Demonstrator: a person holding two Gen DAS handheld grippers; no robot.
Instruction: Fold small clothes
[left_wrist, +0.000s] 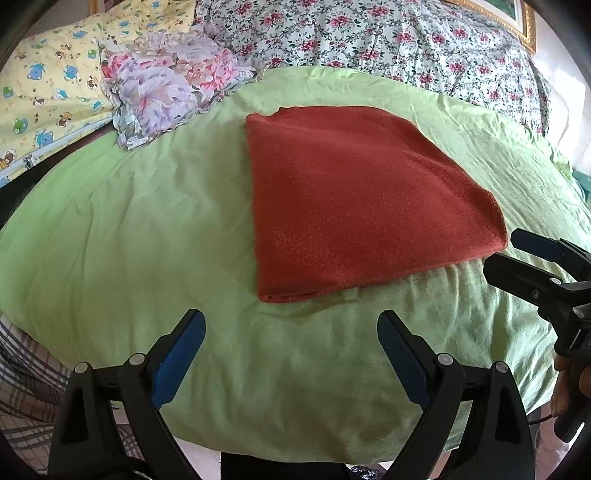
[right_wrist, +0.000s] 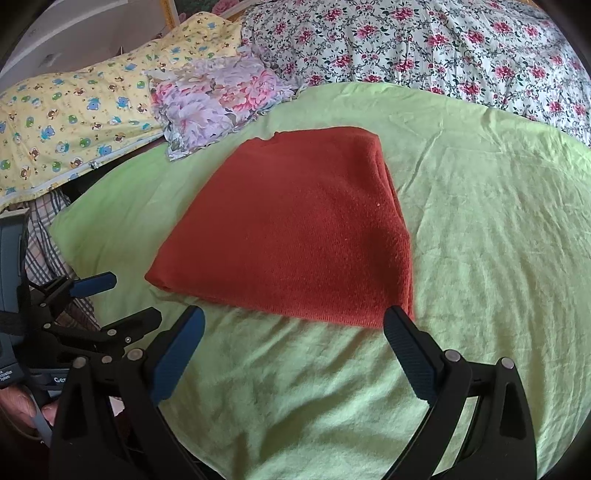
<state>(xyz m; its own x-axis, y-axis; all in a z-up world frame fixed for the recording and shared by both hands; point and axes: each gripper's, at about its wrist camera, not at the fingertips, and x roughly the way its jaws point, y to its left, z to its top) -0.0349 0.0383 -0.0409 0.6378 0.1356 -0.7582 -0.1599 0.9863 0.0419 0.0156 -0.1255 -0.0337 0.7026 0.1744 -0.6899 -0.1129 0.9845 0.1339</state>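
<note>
A rust-red knit garment (left_wrist: 362, 199) lies folded into a flat rectangle on a light green sheet (left_wrist: 129, 229); it also shows in the right wrist view (right_wrist: 295, 236). My left gripper (left_wrist: 291, 321) is open and empty, just short of the garment's near edge. My right gripper (right_wrist: 293, 317) is open and empty, its right fingertip (right_wrist: 397, 317) at the garment's near right corner. The right gripper also shows at the right edge of the left wrist view (left_wrist: 517, 251), beside the garment's right corner. The left gripper shows at the left of the right wrist view (right_wrist: 122, 295).
A crumpled floral cloth (left_wrist: 170, 85) lies at the sheet's far left. A yellow cartoon-print pillow (left_wrist: 48, 92) lies beyond it. A floral quilt (left_wrist: 388, 40) runs along the back. Plaid fabric (left_wrist: 26, 387) hangs off the near left edge.
</note>
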